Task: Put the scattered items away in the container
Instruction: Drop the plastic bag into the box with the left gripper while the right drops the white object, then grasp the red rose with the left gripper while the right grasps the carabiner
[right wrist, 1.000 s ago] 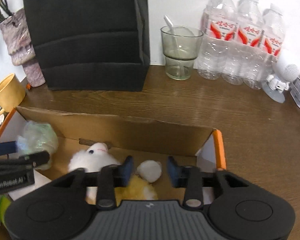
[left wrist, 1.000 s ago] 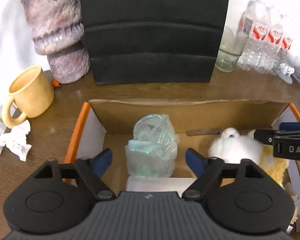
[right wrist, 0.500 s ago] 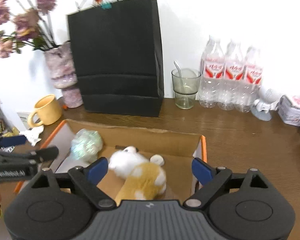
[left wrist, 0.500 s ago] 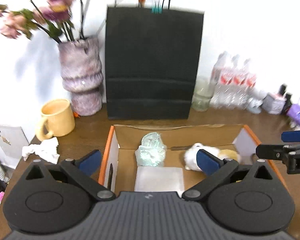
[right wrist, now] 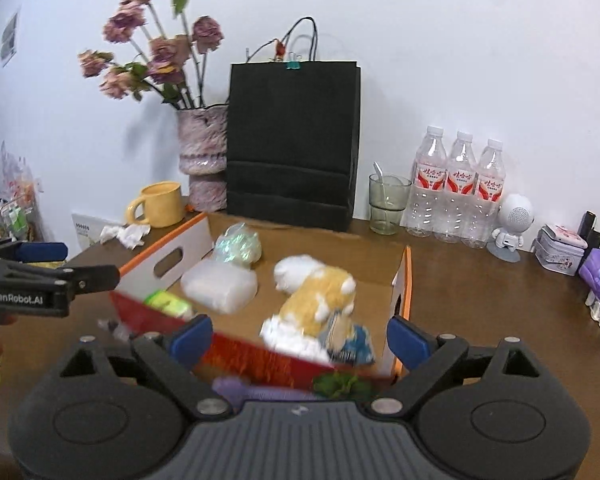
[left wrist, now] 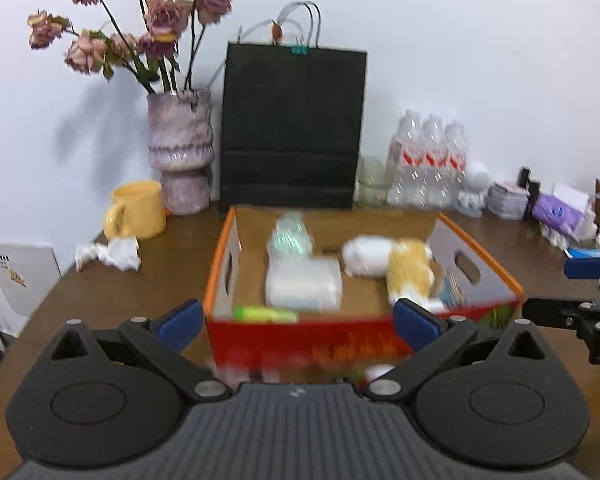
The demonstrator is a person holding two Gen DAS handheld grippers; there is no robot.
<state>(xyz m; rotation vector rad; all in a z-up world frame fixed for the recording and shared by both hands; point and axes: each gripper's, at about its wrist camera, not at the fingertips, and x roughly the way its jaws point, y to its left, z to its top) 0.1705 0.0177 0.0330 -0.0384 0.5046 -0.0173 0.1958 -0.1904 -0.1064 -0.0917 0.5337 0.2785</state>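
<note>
An open cardboard box (left wrist: 220, 264) with orange rims and a red front stands on the brown table. Inside lie a white-and-yellow plush toy (left wrist: 396, 264), an iridescent crumpled bag (left wrist: 290, 234), a white packet (left wrist: 304, 284) and a green item (left wrist: 264, 314). My left gripper (left wrist: 298, 320) hovers before the box's front, open and empty. In the right wrist view the box (right wrist: 407, 280), plush (right wrist: 316, 288), bag (right wrist: 238, 246) and packet (right wrist: 220, 286) show again. My right gripper (right wrist: 300, 336) hangs over the near wall, its jaws opening with nothing between them.
A crumpled tissue (left wrist: 108, 254) and a yellow mug (left wrist: 138, 210) sit left of the box. Behind it stand a vase of dried flowers (left wrist: 180, 152), a black paper bag (left wrist: 292, 128), a glass (right wrist: 388, 204) and water bottles (right wrist: 458, 192). Small items crowd the right edge.
Both grippers have drawn back and up from inside the box and their jaws have widened. The iridescent bag and the plush toy stay lying in the box.
</note>
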